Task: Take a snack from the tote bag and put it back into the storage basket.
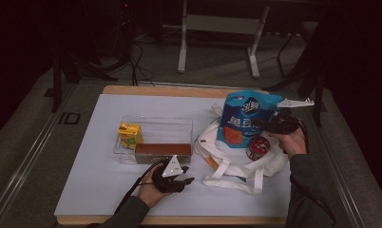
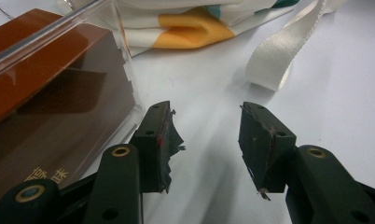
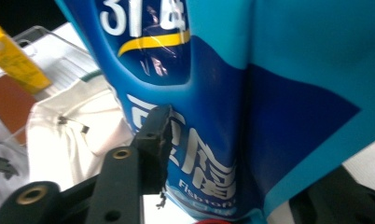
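Where bag (image 3: 251, 116) intervenes: right pad hidden.

Table layout, high view.
Clear bin (image 1: 153, 127) at frame centre-left holds a small carton (image 1: 130, 134) at its left end and a long box (image 1: 163, 151) along its near wall. Cloth bag (image 1: 236, 161) lies right of the bin; snack pouch (image 1: 243, 118) stands on it, can (image 1: 258, 147) just lower right of the pouch.
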